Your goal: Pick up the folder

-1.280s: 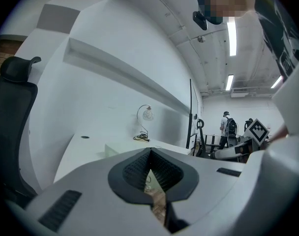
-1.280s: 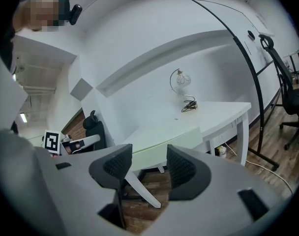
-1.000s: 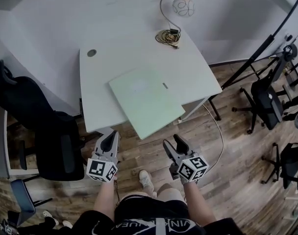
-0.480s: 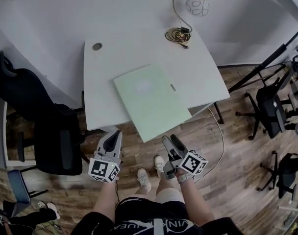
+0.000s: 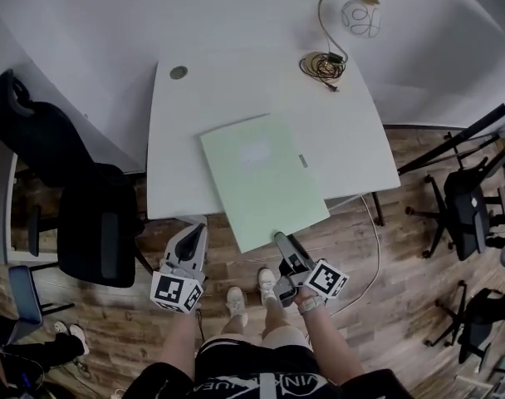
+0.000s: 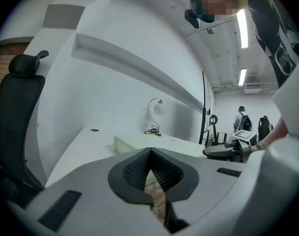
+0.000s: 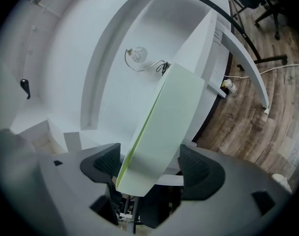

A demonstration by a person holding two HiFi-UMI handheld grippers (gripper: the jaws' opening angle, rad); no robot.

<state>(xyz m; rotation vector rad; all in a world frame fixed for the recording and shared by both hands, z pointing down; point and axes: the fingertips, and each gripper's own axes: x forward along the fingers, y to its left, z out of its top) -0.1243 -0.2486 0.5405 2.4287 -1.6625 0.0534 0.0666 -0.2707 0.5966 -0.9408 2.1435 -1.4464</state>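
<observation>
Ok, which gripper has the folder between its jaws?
The right gripper: its jaws, just opening, straddle the overhanging corner of the green folder without pinching it. The left gripper is shut, empty.

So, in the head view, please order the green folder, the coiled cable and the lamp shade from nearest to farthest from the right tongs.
1. Green folder, its near corner between the right tongs.
2. Coiled cable, at the far edge of the desk.
3. Lamp shade, beyond the cable, far right.
</observation>
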